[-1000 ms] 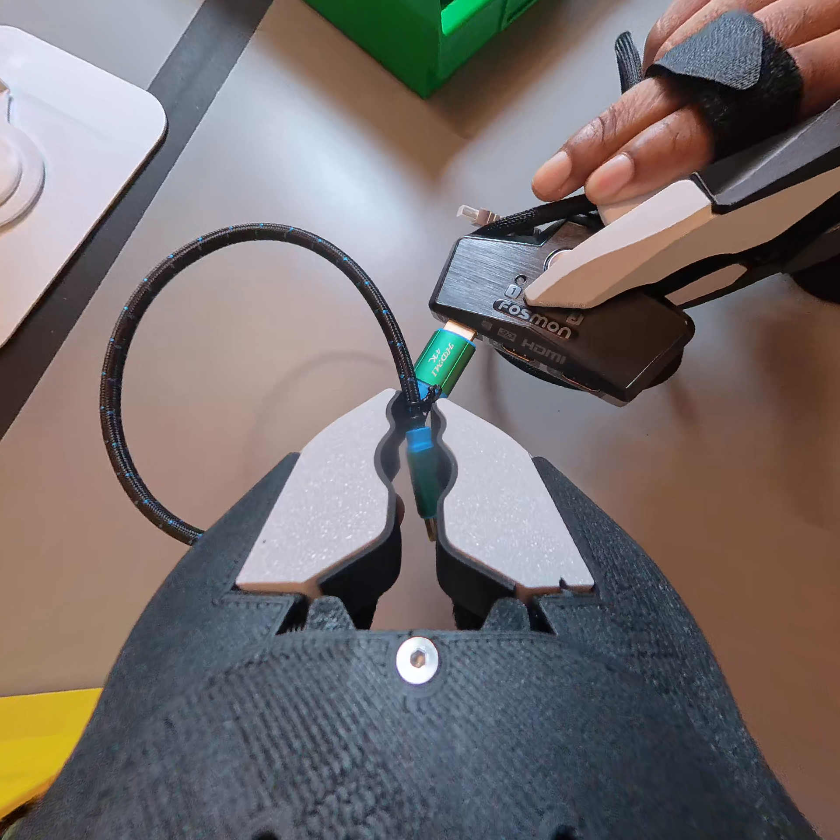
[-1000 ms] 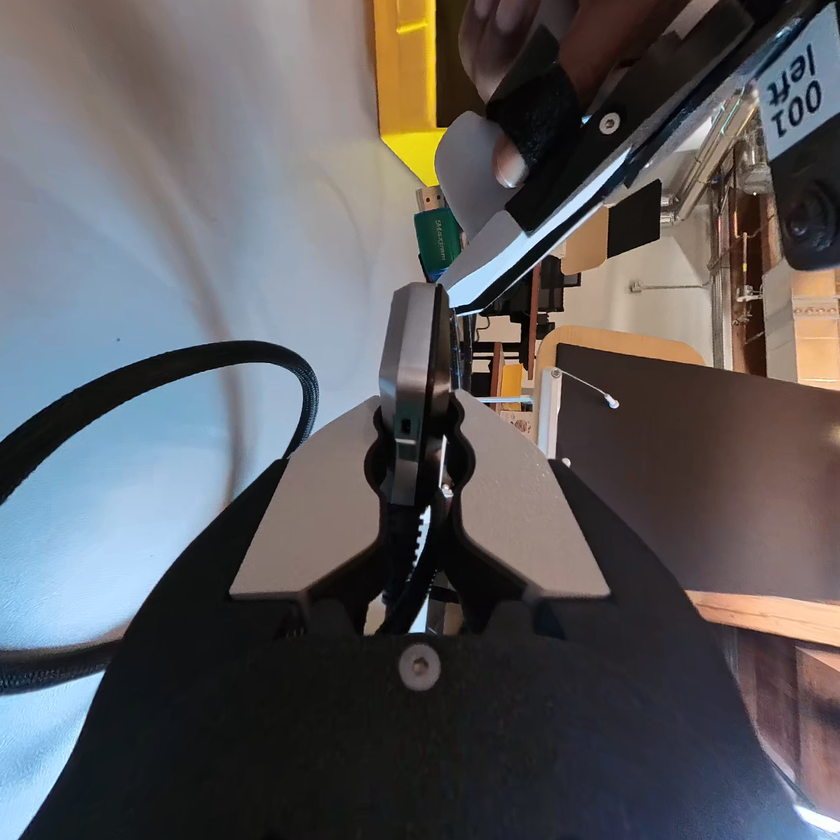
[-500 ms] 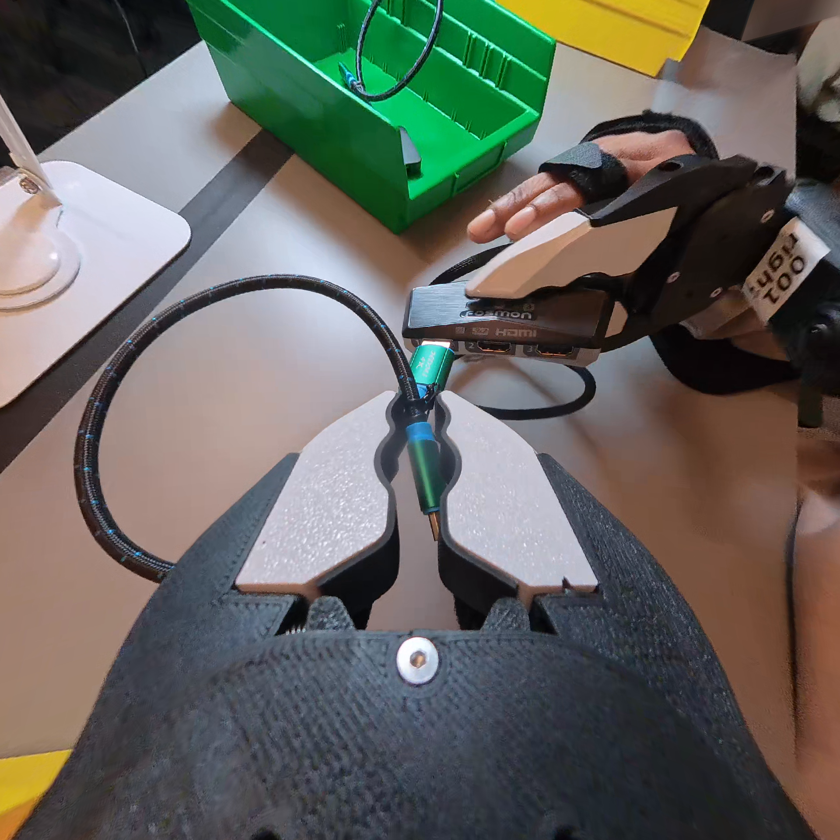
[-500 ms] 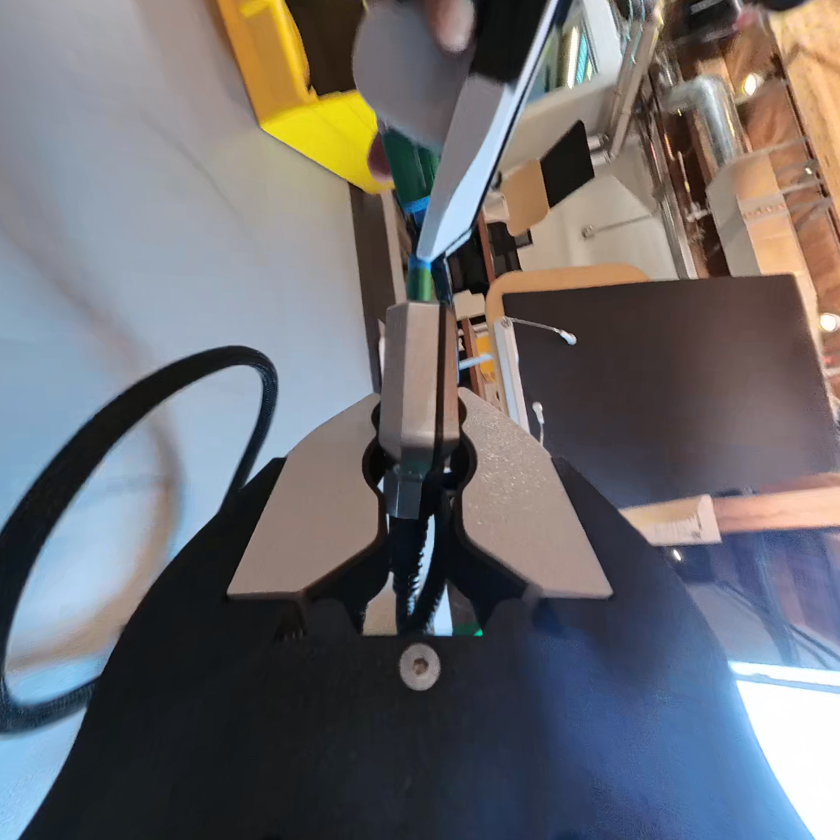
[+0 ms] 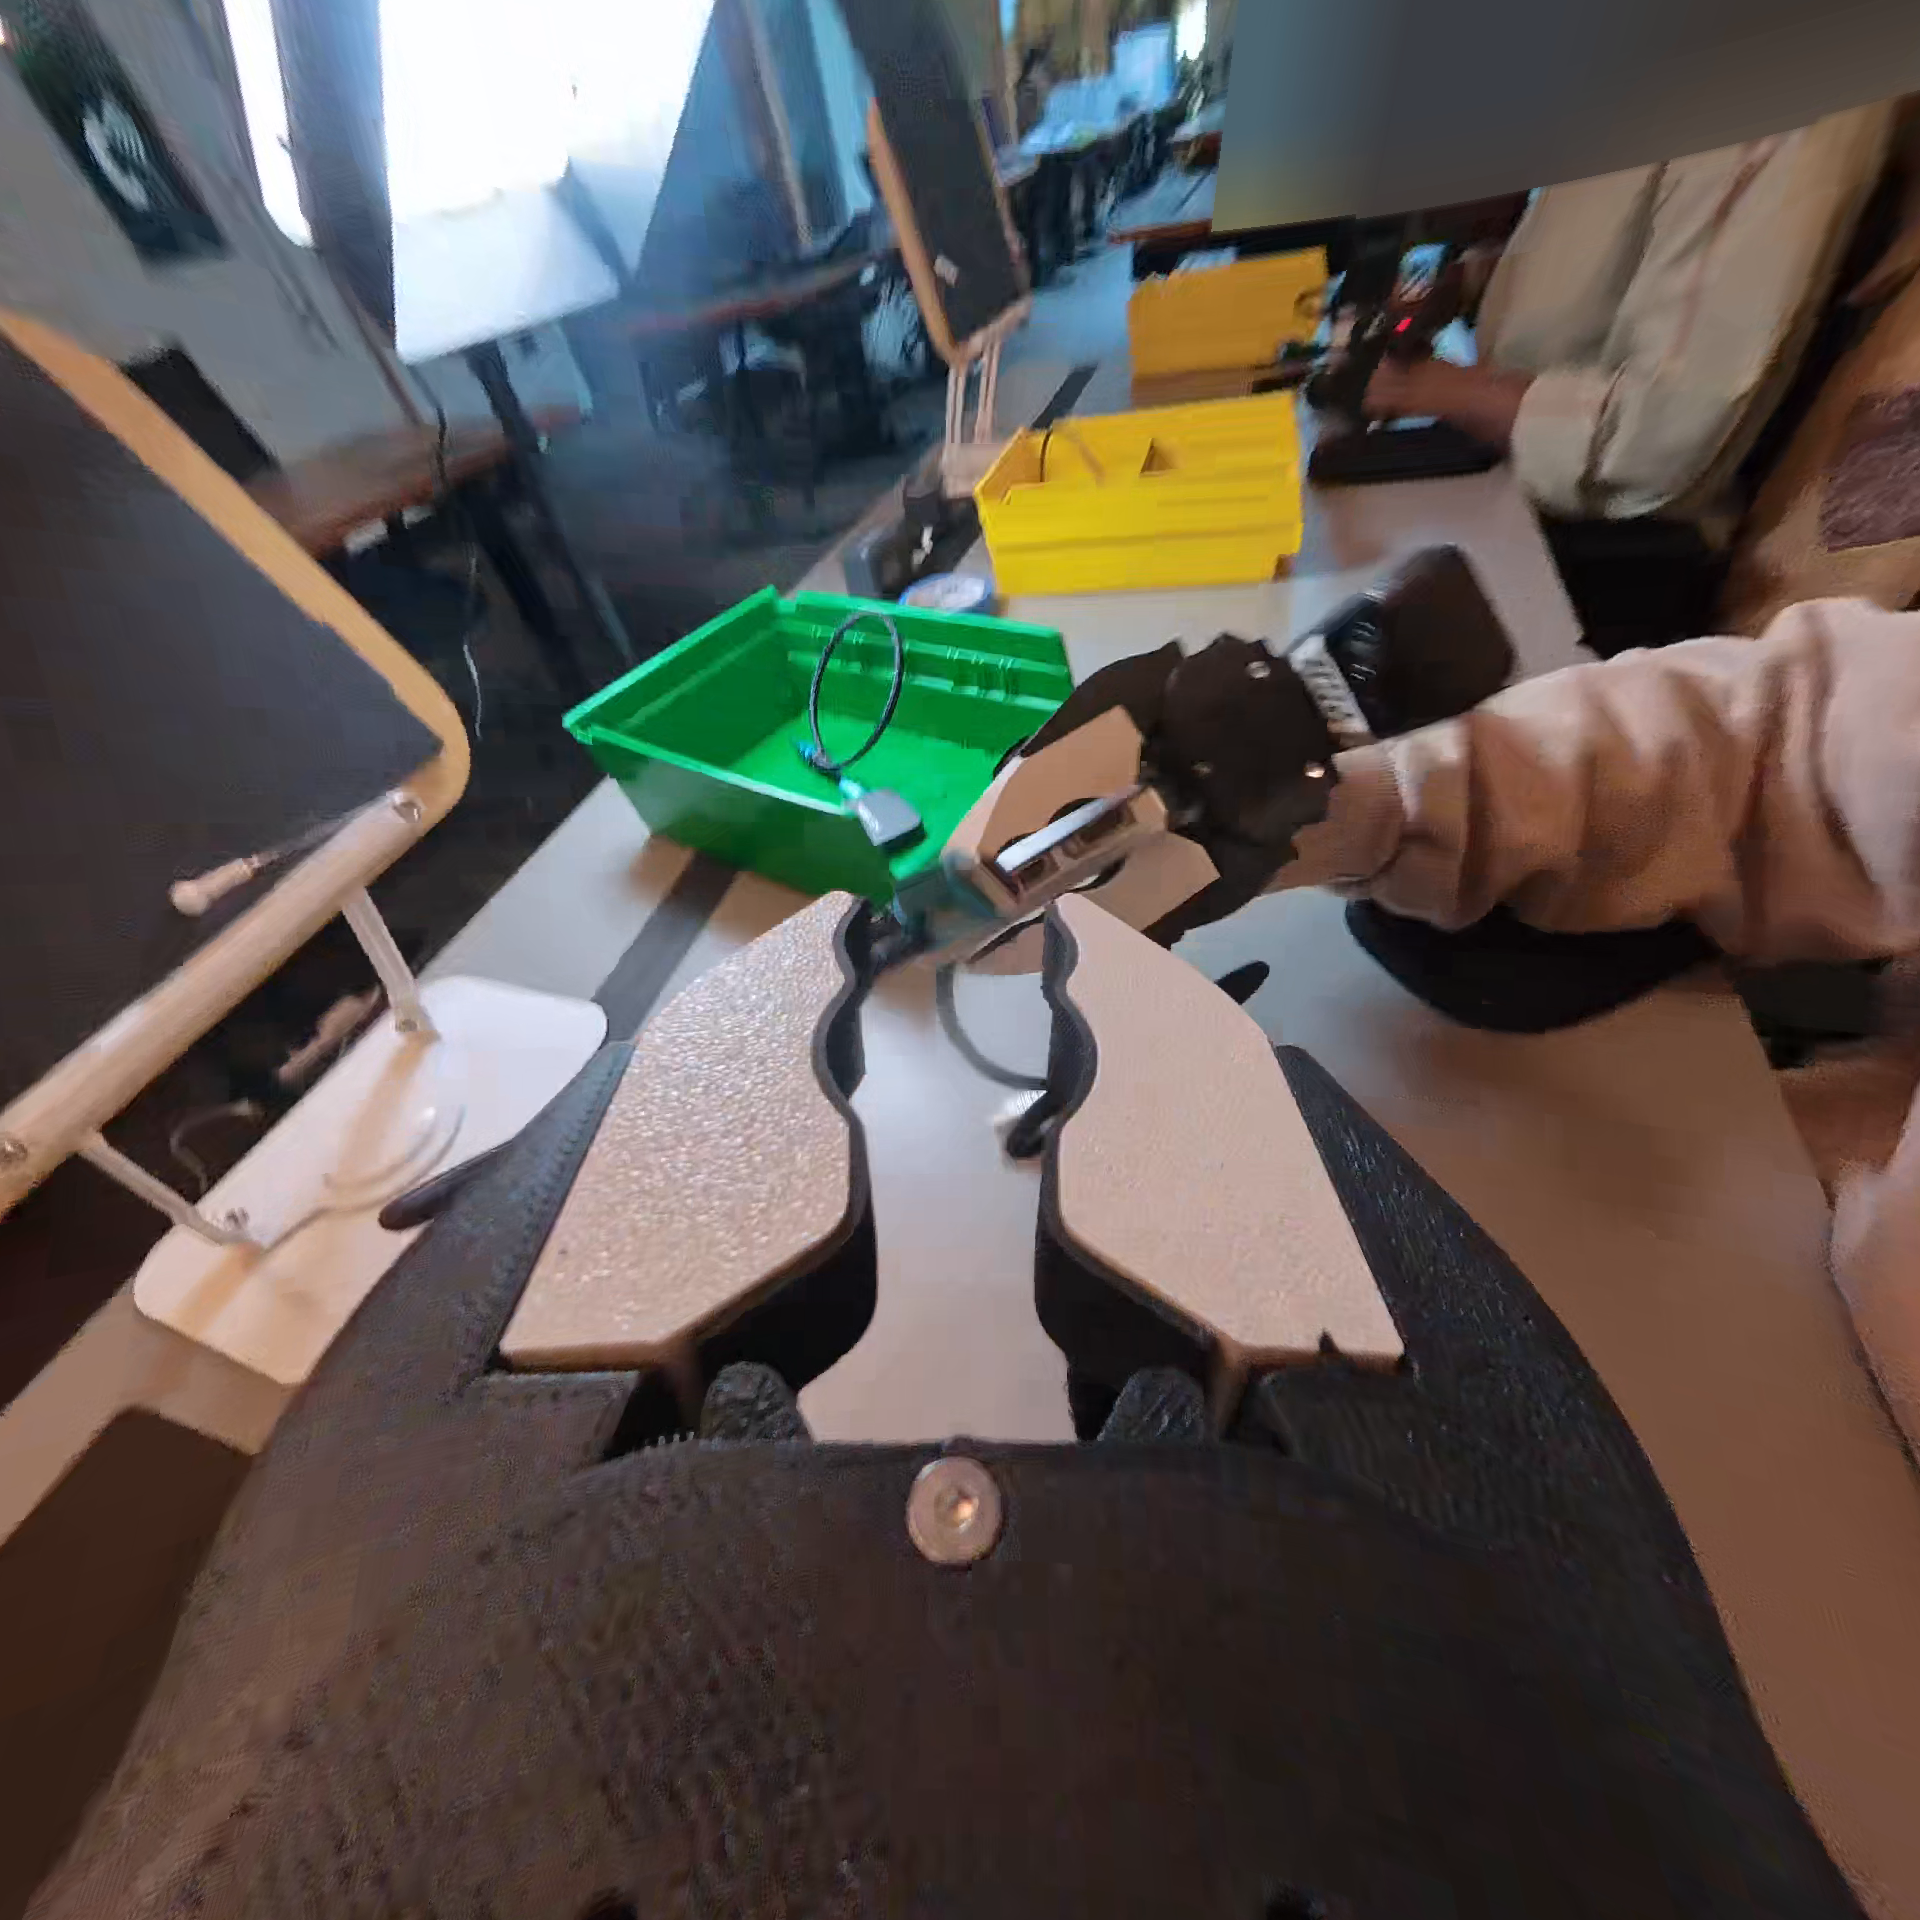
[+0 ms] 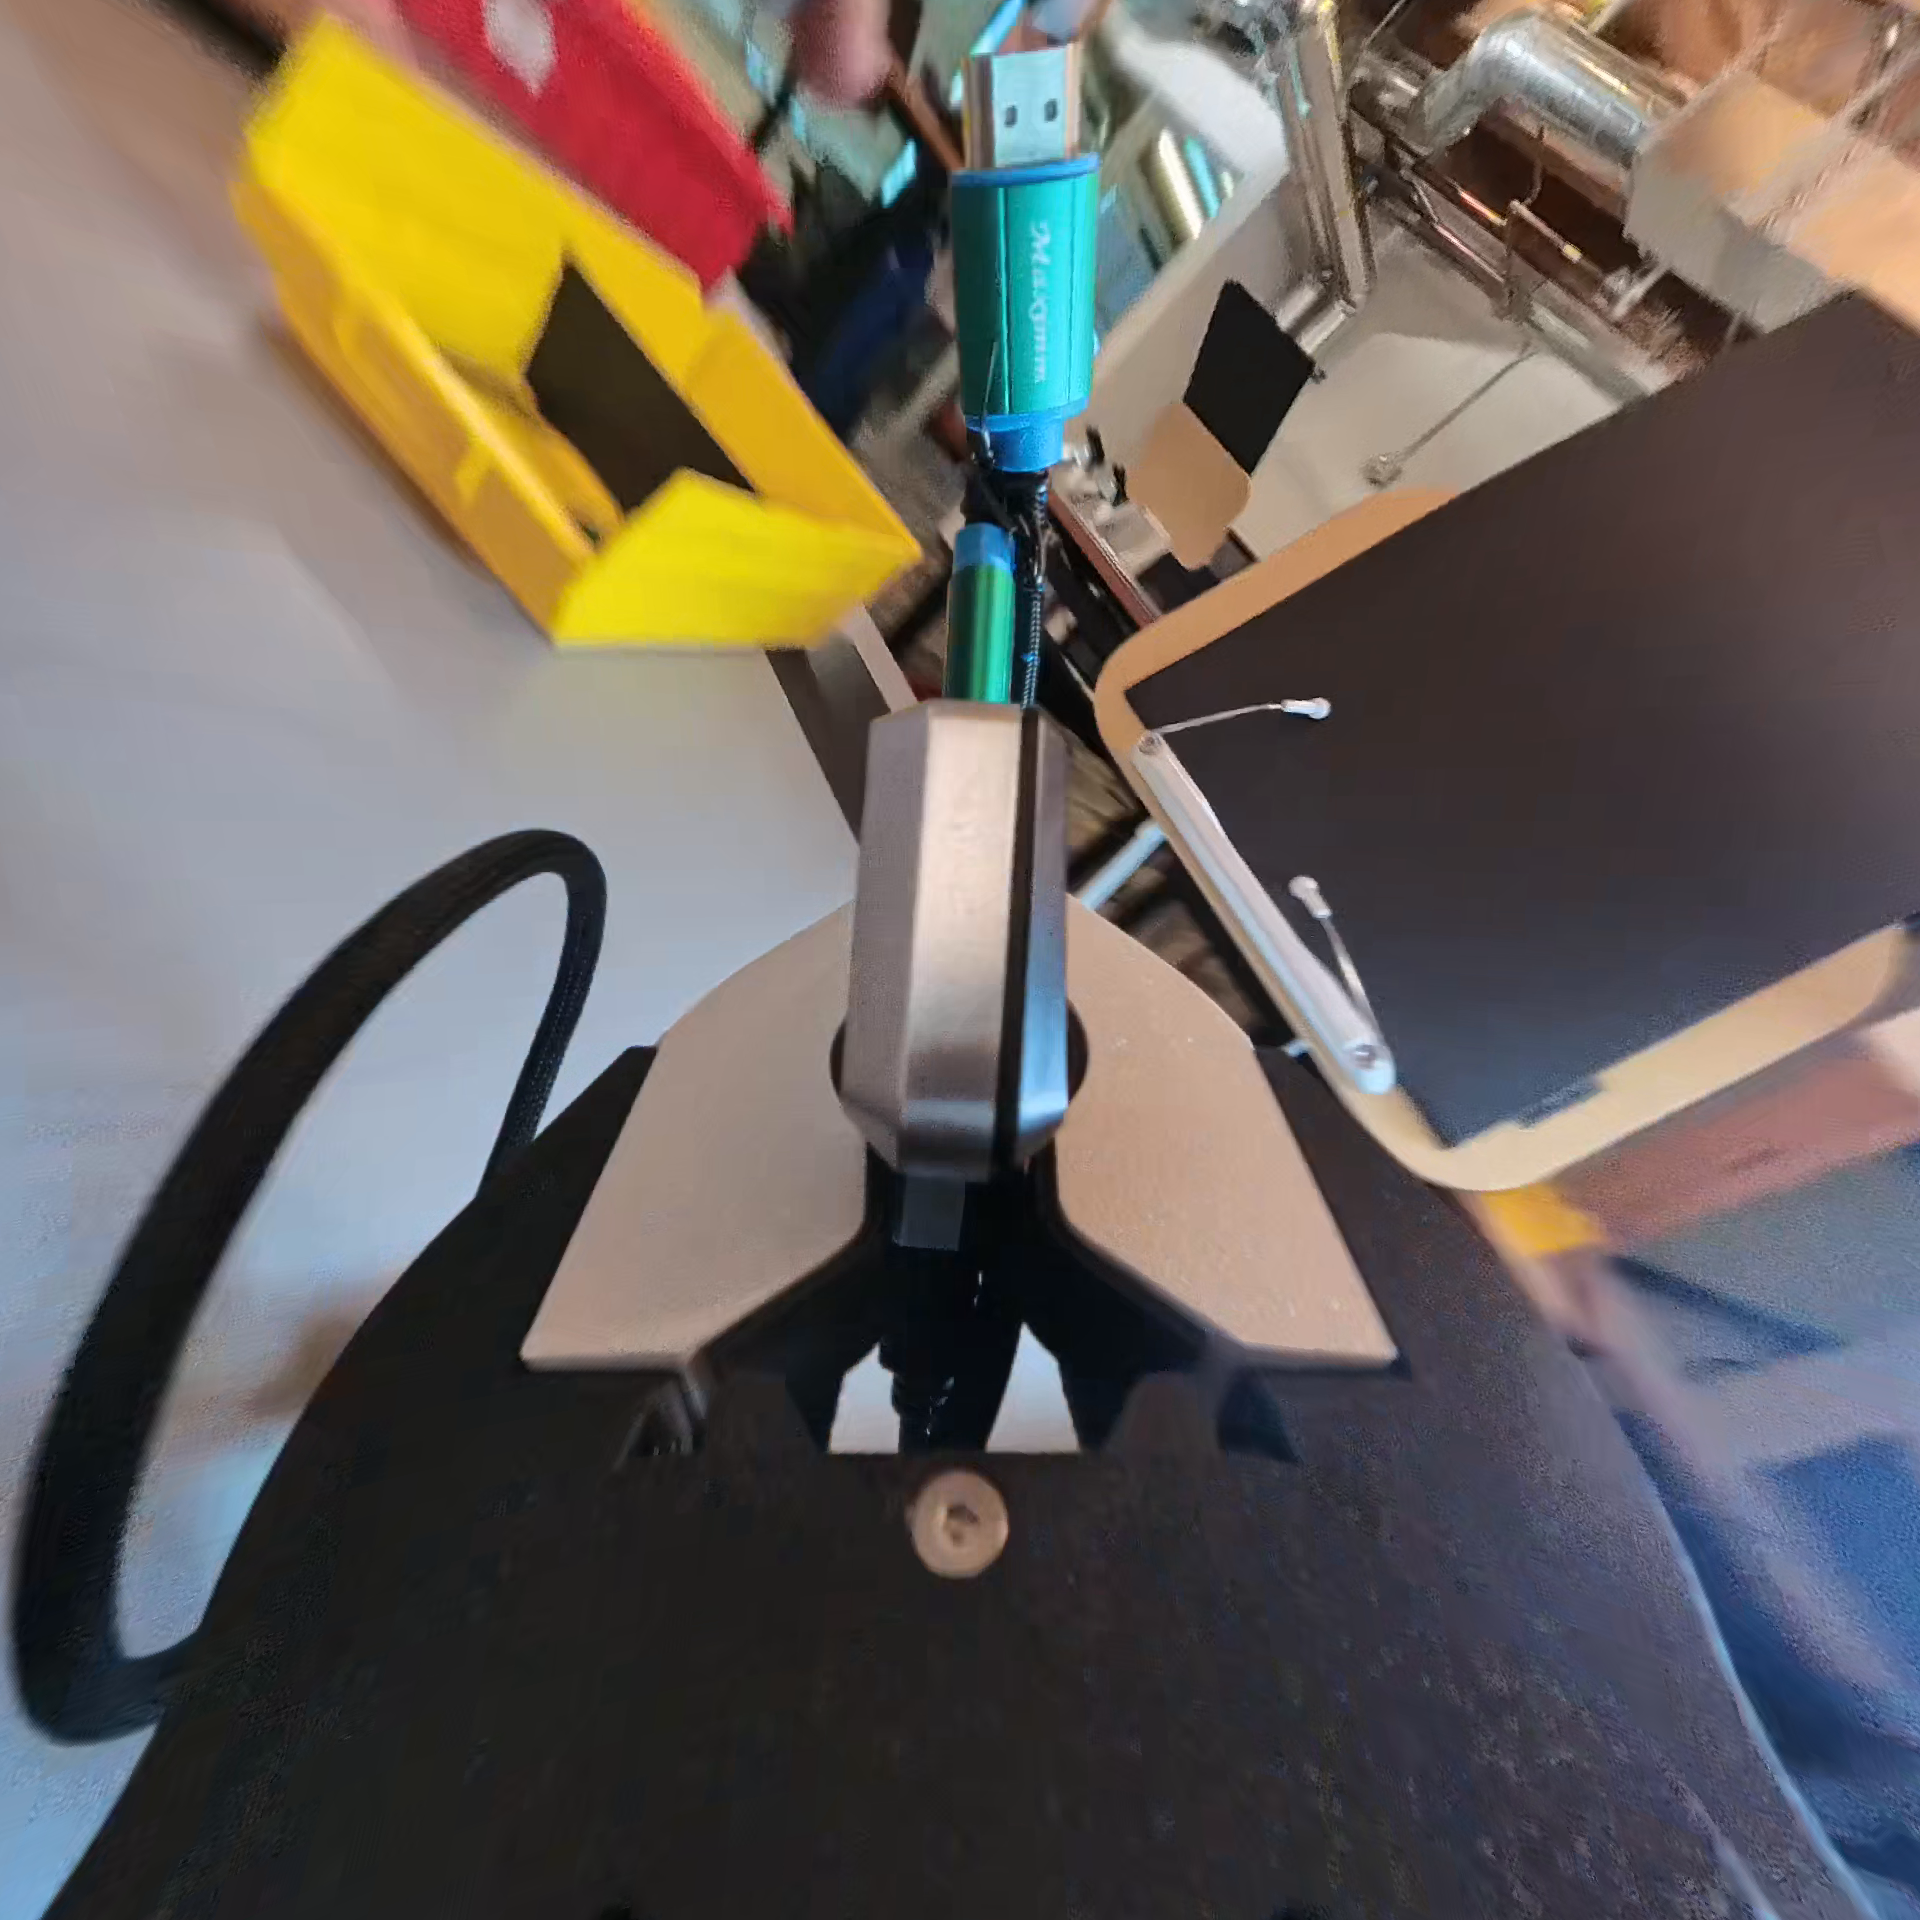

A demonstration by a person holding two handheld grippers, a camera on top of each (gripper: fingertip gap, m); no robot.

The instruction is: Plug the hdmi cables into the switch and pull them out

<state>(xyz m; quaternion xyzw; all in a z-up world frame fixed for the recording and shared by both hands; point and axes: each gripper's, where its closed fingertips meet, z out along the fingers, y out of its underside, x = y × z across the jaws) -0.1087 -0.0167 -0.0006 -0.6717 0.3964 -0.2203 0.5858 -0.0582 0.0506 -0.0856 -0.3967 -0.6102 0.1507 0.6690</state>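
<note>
Two views show this moment. In the left wrist view, the left hand-held gripper [image 5: 951, 935] has its fingers spread, with only bare surface [image 5: 1403, 1122] between them and nothing pinched. Just beyond its tips, the right hand-held gripper [image 5: 997, 857] is pressed on the switch [image 5: 1065, 844], whose port face turns toward the camera. A green HDMI plug [image 5: 928, 891] sits at the switch's left end, close by the left finger's tip; blur hides whether it is seated. A thin black cable [image 5: 971, 1044] trails from under the switch onto the surface, between the spread fingers. Behind stands a green bin [image 5: 727, 790] holding a looped cable [image 5: 852, 691], and farther back a yellow bin [image 5: 1143, 520].

In the right wrist view, the right hand-held gripper [image 6: 961, 904] pinches the switch [image 6: 951, 935] edge-on, standing straight out between its fingers. A green plug [image 6: 980, 634] enters the switch's far end, and beyond it, in line, a second green connector [image 6: 1025, 301] points away with its metal tip bare. A thick braided black cable [image 6: 343, 1049] loops at left over the pale surface [image 6: 260, 675], near a yellow bin [image 6: 436, 374].
</note>
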